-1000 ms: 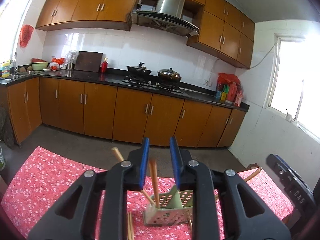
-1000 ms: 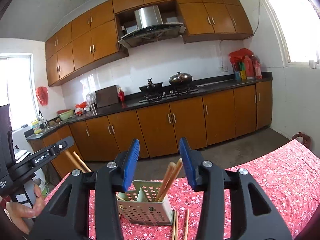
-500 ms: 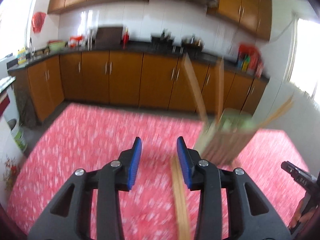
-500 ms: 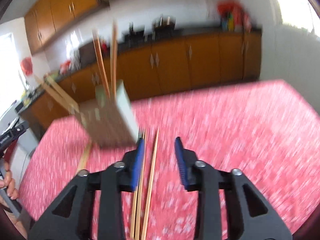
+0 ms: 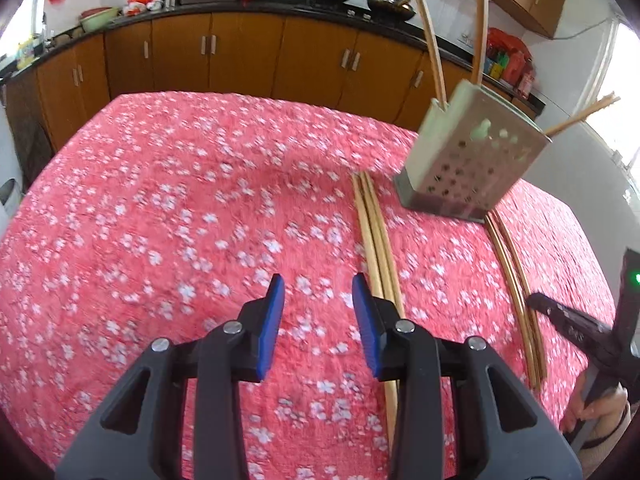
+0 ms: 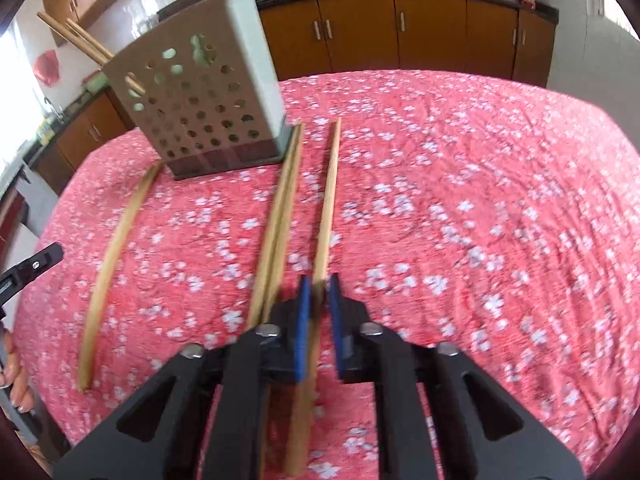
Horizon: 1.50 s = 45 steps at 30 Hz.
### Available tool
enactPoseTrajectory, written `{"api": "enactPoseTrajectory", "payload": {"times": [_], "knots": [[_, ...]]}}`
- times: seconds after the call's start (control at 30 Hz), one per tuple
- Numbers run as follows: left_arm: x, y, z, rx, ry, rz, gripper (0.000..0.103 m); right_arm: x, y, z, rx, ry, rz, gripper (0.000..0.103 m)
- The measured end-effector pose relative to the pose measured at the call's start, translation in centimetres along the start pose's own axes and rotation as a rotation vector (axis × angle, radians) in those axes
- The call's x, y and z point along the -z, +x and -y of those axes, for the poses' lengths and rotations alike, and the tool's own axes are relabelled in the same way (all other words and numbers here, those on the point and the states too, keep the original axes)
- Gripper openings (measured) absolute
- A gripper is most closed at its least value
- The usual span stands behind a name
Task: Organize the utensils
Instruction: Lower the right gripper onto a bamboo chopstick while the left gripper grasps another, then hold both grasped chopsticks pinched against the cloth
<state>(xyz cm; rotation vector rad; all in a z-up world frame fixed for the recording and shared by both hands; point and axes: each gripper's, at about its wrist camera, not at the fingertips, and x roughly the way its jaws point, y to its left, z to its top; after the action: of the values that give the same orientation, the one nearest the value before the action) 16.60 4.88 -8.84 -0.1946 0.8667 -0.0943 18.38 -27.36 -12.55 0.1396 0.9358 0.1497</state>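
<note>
Floral red tablecloth (image 5: 160, 208) before brown kitchen cabinets (image 5: 240, 56)

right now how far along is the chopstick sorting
Partly done. A few chopsticks already stand in the perforated utensil holder. In hand: the right hand-held gripper, its jaws just closing, clamps a single chopstick on the floral tablecloth. Left: the pair beside it and more by the left hand-held gripper, which is open and empty.
</note>
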Motion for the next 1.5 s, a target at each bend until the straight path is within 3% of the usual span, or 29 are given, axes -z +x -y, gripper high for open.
{"api": "enactPoseTrajectory", "payload": {"times": [0.1,0.3,0.6,0.77,1.13,1.5], "knots": [[0.2,0.5,0.8,0.036,0.021,-0.027,0.028,-0.5,0.0,1.7,0.049,0.061,0.015,0.008],[1.6,1.3,3.0,0.074,0.113,-0.079,0.02,-0.4,-0.5,2.9,0.048,0.08,0.019,0.008],[2.6,2.2,4.3,-0.012,0.19,-0.115,0.015,-0.5,-1.3,3.1,0.053,0.068,0.02,0.008],[1.7,3.3,4.2,-0.059,0.18,-0.102,0.009,-0.1,-0.8,2.4,0.043,0.058,0.016,0.008],[-3.0,6.6,-0.2,-0.127,0.085,-0.061,0.009,-1.5,0.4,2.8,0.102,0.031,0.049,0.008],[-3.3,6.3,-1.6,-0.084,0.054,-0.018,0.01,-2.8,1.2,3.3,0.117,0.033,0.072,0.009]]}}
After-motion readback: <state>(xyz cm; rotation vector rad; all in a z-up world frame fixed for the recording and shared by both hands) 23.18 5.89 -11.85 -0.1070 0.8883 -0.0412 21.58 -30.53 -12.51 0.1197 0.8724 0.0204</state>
